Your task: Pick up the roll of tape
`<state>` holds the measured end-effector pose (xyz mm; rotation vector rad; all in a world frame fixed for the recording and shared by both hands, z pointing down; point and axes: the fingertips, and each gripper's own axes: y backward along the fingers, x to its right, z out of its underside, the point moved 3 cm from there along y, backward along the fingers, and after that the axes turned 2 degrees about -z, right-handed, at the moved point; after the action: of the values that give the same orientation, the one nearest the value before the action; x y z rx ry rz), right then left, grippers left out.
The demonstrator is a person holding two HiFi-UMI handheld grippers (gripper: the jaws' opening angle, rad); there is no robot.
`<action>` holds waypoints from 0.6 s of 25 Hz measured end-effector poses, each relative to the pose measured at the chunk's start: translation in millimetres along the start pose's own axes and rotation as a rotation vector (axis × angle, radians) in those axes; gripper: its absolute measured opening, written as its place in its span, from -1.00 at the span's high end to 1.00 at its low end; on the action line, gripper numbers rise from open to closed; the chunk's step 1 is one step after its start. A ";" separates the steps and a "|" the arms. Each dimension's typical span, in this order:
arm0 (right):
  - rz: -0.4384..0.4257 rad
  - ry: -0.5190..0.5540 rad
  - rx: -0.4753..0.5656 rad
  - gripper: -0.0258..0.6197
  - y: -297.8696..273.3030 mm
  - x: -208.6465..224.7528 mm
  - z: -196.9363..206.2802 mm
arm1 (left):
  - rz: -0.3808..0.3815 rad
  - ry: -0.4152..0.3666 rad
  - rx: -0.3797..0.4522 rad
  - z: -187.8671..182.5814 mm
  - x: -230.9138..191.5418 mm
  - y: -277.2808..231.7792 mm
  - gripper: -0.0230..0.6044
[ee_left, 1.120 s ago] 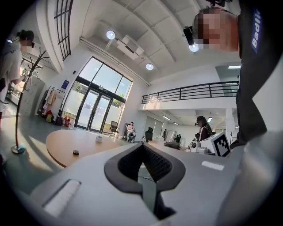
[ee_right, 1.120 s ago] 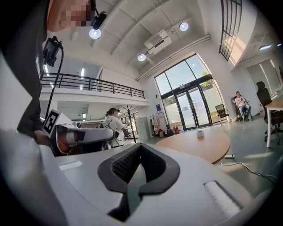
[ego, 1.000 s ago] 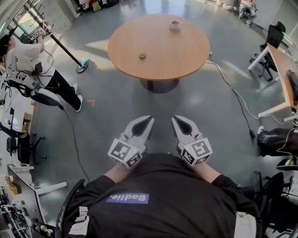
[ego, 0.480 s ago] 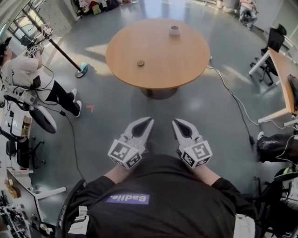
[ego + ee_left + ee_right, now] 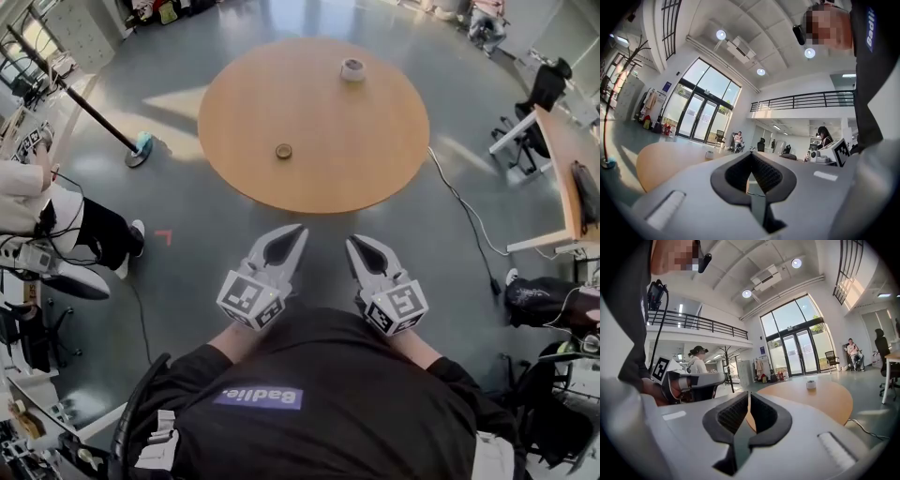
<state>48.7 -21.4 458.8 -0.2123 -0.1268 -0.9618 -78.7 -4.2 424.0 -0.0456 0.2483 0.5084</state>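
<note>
A small brown roll of tape (image 5: 283,150) lies flat on the round wooden table (image 5: 375,141), left of its middle. A white, roll-like thing (image 5: 352,69) stands near the table's far edge; it also shows as the white thing (image 5: 709,154) in the left gripper view and the white thing (image 5: 811,385) in the right gripper view. My left gripper (image 5: 298,231) and right gripper (image 5: 352,242) are held side by side in front of my chest, short of the table's near edge. Both are shut with nothing in them and point at the table.
A person in a white top (image 5: 37,202) stands at the left by office chairs. A pole stand with a blue base (image 5: 141,145) is left of the table. A cable (image 5: 469,211) runs across the floor on the right, near a desk (image 5: 562,159) and chair (image 5: 544,89).
The table has come closer and larger in the head view, its near edge now just ahead of the grippers. The grippers keep their pose and stay shut. The person at left slid toward the frame's edge.
</note>
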 end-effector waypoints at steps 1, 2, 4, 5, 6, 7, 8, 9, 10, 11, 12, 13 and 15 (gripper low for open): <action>0.009 -0.001 -0.006 0.85 -16.4 2.9 -2.8 | 0.007 0.005 -0.003 -2.8 -16.8 -5.2 0.89; 0.019 -0.001 -0.012 0.84 -32.8 5.1 -5.9 | 0.015 0.009 -0.004 -5.9 -33.5 -9.5 0.89; 0.035 0.002 -0.019 0.84 -65.2 5.7 -13.1 | 0.024 0.014 -0.005 -14.5 -67.7 -15.8 0.89; 0.040 0.004 -0.022 0.84 -80.7 4.4 -17.0 | 0.025 0.015 -0.005 -19.3 -84.8 -18.3 0.89; 0.044 0.006 -0.024 0.84 -94.9 2.9 -20.4 | 0.024 0.017 -0.005 -23.3 -101.2 -20.9 0.89; 0.045 0.008 -0.029 0.84 -107.2 1.7 -22.8 | 0.021 0.021 -0.008 -25.9 -116.0 -23.4 0.89; 0.045 0.012 -0.034 0.84 -116.9 1.1 -24.2 | 0.017 0.025 -0.012 -27.1 -128.5 -25.9 0.89; 0.045 0.016 -0.040 0.84 -124.0 2.0 -25.1 | 0.012 0.030 -0.018 -27.5 -138.1 -28.6 0.89; 0.046 0.019 -0.046 0.84 -128.5 4.7 -25.6 | 0.009 0.033 -0.025 -27.3 -144.6 -32.0 0.89; 0.050 0.019 -0.050 0.84 -131.3 9.4 -25.9 | 0.007 0.034 -0.030 -26.4 -148.5 -36.2 0.89; 0.054 0.016 -0.052 0.84 -133.4 15.4 -25.9 | 0.006 0.032 -0.035 -24.5 -151.2 -41.3 0.89; 0.058 0.012 -0.053 0.84 -136.0 21.8 -25.8 | 0.005 0.027 -0.039 -22.4 -154.0 -46.8 0.89; 0.062 0.005 -0.055 0.84 -143.1 32.8 -27.1 | -0.003 0.015 -0.050 -18.8 -161.5 -56.8 0.89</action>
<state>-50.2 -133.2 456.7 -0.2633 -0.0891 -0.9044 -191.6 -132.6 444.5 -0.0987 0.2497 0.5114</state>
